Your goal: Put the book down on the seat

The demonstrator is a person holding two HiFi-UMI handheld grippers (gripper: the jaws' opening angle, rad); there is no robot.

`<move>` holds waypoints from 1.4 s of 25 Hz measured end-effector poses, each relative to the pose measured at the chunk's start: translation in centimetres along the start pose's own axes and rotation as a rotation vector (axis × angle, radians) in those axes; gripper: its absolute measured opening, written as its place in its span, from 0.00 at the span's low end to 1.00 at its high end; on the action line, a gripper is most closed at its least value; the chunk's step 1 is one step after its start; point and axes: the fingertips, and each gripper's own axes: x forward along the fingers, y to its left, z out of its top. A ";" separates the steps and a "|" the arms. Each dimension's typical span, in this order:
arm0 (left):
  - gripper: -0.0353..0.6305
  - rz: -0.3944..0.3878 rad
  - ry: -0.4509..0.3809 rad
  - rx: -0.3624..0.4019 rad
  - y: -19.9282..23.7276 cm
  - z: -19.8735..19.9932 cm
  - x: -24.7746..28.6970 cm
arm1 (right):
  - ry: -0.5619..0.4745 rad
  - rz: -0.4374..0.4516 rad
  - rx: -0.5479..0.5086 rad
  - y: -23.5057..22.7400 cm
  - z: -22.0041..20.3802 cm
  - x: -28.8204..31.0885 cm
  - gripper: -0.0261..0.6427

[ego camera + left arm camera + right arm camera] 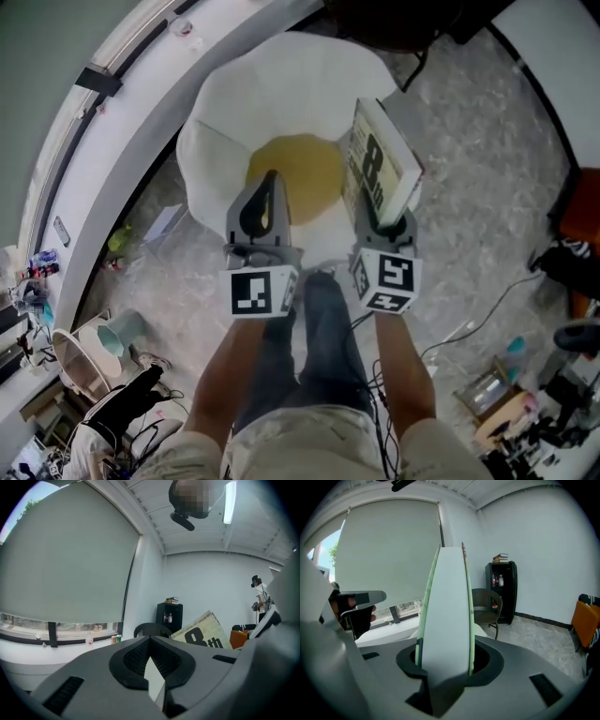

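The book (380, 161), pale-covered with a large black "8", stands on edge over the right side of the seat. My right gripper (384, 223) is shut on its lower end. In the right gripper view the book (445, 611) rises edge-on from between the jaws. The seat (225, 122) is a round white chair with a yellow cushion (292, 173) in its middle. My left gripper (271, 180) hangs over the cushion's near edge, shut and holding nothing. In the left gripper view the book (201, 632) leans at the right.
A curved white window ledge (112, 141) runs along the left. Bags, a bin and cables litter the floor (112, 356) at lower left and lower right. A dark wicker chair (485, 606) and a black cabinet (502, 590) stand by the far wall. A person (258, 597) stands at far right.
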 end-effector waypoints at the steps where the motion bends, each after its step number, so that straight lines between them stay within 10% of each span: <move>1: 0.06 0.003 0.008 -0.005 0.1 -1.3 0.4 | 0.020 -0.003 -0.001 -0.3 -1.3 1.0 0.28; 16: 0.06 0.000 0.093 -0.051 0.0 -20.3 4.0 | 0.341 -0.038 0.022 -4.0 -22.4 13.3 0.28; 35: 0.06 -0.020 0.156 -0.067 -1.5 -28.5 7.5 | 0.559 -0.022 0.160 -7.6 -32.5 23.2 0.28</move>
